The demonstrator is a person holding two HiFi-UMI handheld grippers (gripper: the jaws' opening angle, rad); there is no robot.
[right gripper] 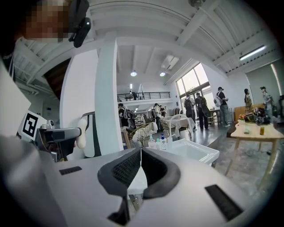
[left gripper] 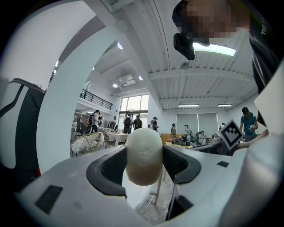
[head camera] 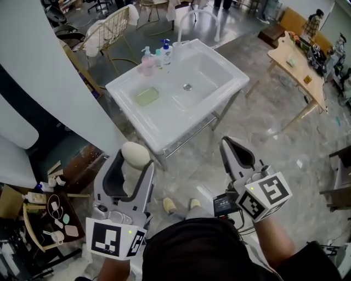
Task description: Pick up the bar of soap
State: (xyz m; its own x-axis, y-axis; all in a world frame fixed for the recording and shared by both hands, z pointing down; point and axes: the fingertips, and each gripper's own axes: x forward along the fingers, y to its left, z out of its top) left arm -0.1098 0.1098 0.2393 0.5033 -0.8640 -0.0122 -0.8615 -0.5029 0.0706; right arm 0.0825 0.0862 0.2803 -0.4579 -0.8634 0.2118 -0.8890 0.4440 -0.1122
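Nearest the lens, at the bottom edge of the head view: the person's black shirt (head camera: 203, 247), with both arms stretched forward and down from it.

Held low at the person's left, jaws aimed up and away from the body: left gripper (head camera: 135, 164), its marker cube (head camera: 112, 239) closest to the torso. Pinched between its two dark pads: bar of soap (head camera: 135, 155), cream and oval, stood on end, held above the floor and well apart from the sink (head camera: 170, 123). Shown likewise in the left gripper view: left gripper (left gripper: 144, 156) clamped on two opposite sides of the bar of soap (left gripper: 144, 148), the rounded top standing above the jaws.

Held at the person's right, tilted toward the left: right gripper (head camera: 230, 145), marker cube (head camera: 266, 195) above the right forearm (head camera: 274, 241). Seen in its own view: right gripper (right gripper: 141, 162) pressed together, pads touching along one line, nothing caught between.

Beyond both grippers: white sink on a metal frame, pale green pad (head camera: 147, 96) on its left ledge, pump bottles (head camera: 156, 56) grouped at the back rim near the faucet (head camera: 192, 16). Between the grippers, on the stone floor: shoes (head camera: 170, 206).
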